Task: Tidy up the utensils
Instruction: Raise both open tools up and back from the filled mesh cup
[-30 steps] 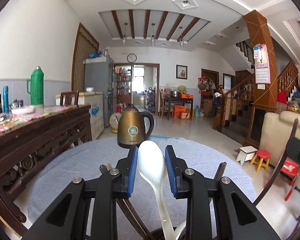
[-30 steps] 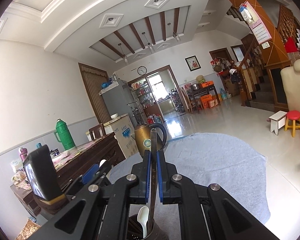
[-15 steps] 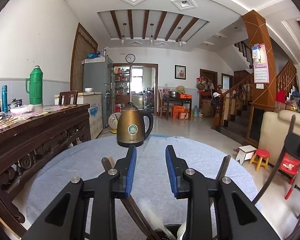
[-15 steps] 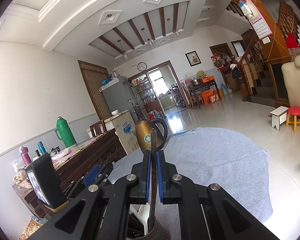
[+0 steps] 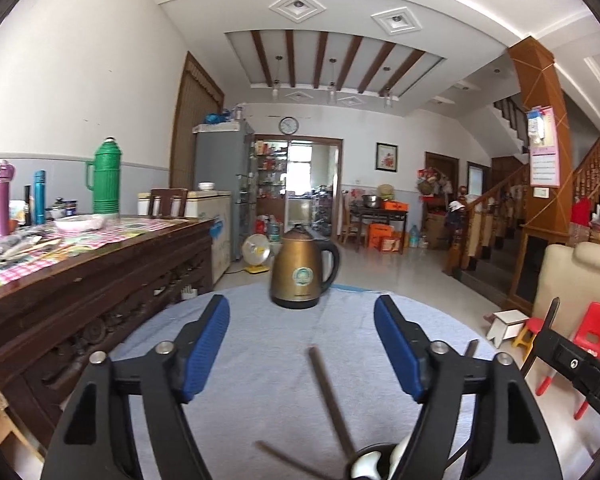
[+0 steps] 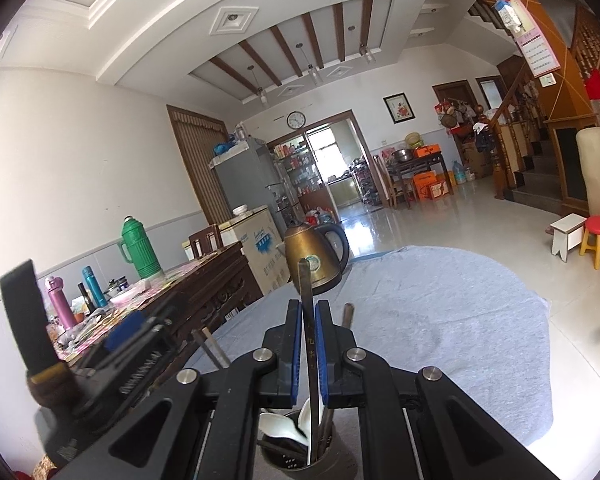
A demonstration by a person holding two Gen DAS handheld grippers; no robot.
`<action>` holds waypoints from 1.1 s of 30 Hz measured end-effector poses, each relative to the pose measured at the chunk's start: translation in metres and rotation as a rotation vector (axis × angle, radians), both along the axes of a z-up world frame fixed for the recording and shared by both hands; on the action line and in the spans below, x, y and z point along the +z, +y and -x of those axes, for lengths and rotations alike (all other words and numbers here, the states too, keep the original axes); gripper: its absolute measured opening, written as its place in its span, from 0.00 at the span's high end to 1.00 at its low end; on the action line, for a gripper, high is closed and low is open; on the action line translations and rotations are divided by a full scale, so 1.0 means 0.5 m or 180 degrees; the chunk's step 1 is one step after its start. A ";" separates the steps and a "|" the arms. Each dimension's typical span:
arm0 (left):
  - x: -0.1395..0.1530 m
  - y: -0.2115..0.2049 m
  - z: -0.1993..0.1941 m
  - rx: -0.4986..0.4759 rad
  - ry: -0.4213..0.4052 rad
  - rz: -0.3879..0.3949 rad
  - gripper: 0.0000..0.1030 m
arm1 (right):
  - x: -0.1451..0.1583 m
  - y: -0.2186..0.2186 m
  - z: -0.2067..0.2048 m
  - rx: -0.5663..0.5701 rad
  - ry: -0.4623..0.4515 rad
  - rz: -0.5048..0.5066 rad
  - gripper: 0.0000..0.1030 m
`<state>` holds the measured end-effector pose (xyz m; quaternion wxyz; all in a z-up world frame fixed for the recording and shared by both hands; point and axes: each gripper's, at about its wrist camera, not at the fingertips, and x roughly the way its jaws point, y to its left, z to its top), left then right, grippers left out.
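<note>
My left gripper [image 5: 301,308] hangs over the grey-blue clothed table [image 5: 260,392], its jaws opening wide with nothing between the blue pads [image 5: 208,344]. Below it, dark chopsticks [image 5: 332,400] and a white spoon [image 5: 374,464] stick up at the frame's bottom edge. My right gripper [image 6: 308,305] is shut on a dark slim utensil [image 6: 305,280] that stands upright and runs down into the metal utensil holder [image 6: 296,462]. A white spoon [image 6: 280,428] and chopsticks [image 6: 212,350] rest in that holder. The left gripper's blue pad [image 6: 124,330] shows blurred on the left.
A bronze kettle [image 5: 300,272] stands at the table's far side. A carved wooden sideboard [image 5: 80,300] with a green thermos [image 5: 106,178] and flasks runs along the left. A cream armchair [image 5: 576,280], red stool and small chairs stand on the floor to the right.
The left gripper let go of the white spoon, which dropped into the holder; its jaws then spread wide and it rose and drew back. The right gripper stayed shut on its utensil.
</note>
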<state>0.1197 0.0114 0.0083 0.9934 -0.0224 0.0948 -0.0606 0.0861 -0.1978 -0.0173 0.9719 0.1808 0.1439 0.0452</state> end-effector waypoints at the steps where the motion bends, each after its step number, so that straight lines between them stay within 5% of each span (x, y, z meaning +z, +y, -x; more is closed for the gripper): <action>1: 0.004 0.008 0.003 0.0031 0.0012 -0.0004 0.25 | 0.000 0.007 -0.001 0.0023 0.0011 0.0010 0.91; 7: 0.016 0.056 0.015 0.0161 0.0093 -0.0029 0.16 | 0.001 0.046 -0.012 0.0122 0.0109 0.0124 0.88; 9: 0.017 0.066 0.021 0.0153 0.0124 -0.0030 0.14 | 0.001 0.047 -0.017 0.0131 0.0180 0.0104 0.59; 10: 0.017 0.069 0.023 0.0133 0.0142 -0.0030 0.13 | 0.002 0.042 -0.016 0.0120 0.0177 0.0053 0.30; 11: 0.018 0.074 0.025 0.0097 0.0171 -0.0030 0.13 | 0.005 0.033 -0.005 0.0071 0.0073 -0.0019 0.25; 22: 0.033 0.074 0.058 -0.0067 0.0447 -0.0178 0.06 | 0.047 -0.007 0.052 -0.0348 -0.0137 0.0123 0.25; 33: 0.060 0.091 0.108 0.0110 0.0396 -0.0358 0.04 | 0.063 -0.013 0.098 -0.0421 -0.0047 0.0263 0.25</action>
